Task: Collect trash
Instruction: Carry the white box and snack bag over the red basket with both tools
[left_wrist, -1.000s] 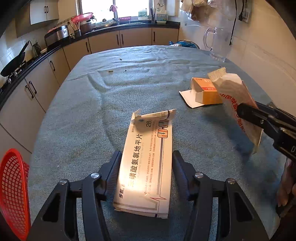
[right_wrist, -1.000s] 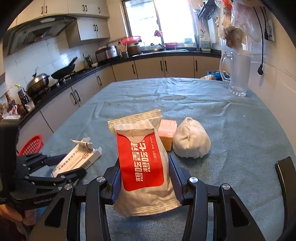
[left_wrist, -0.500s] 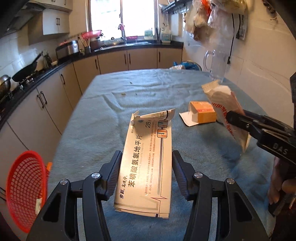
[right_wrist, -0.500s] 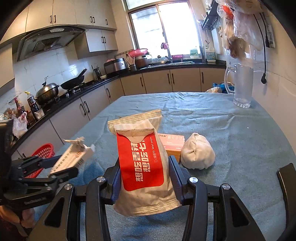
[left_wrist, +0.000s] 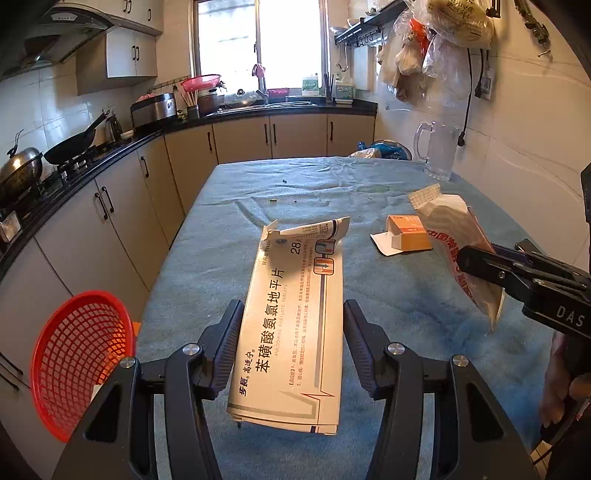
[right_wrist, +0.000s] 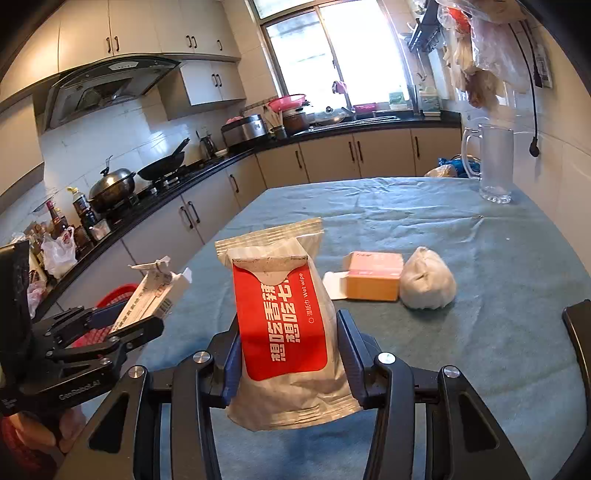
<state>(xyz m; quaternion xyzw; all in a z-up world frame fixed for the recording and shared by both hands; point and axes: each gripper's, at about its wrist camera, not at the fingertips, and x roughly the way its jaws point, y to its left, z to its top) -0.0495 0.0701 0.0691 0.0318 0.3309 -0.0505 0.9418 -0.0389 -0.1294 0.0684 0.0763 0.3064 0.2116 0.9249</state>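
Note:
My left gripper (left_wrist: 291, 325) is shut on a flattened white medicine box (left_wrist: 295, 332) and holds it above the blue-clothed table (left_wrist: 229, 266). My right gripper (right_wrist: 286, 336) is shut on a red and white wet wipe packet (right_wrist: 284, 321), also lifted. In the left wrist view that packet (left_wrist: 454, 236) shows at the right. In the right wrist view the medicine box (right_wrist: 151, 295) shows at the left. A red mesh basket (left_wrist: 74, 354) sits off the table's left edge, below my left gripper.
An open orange carton (right_wrist: 373, 280) and a crumpled white tissue ball (right_wrist: 426, 284) lie on the table. A glass mug (right_wrist: 493, 166) stands at the far right corner. Kitchen counters with pans (left_wrist: 66, 147) run along the left.
Both grippers have risen with their loads, so the table looks lower. The red basket shows more fully at the left.

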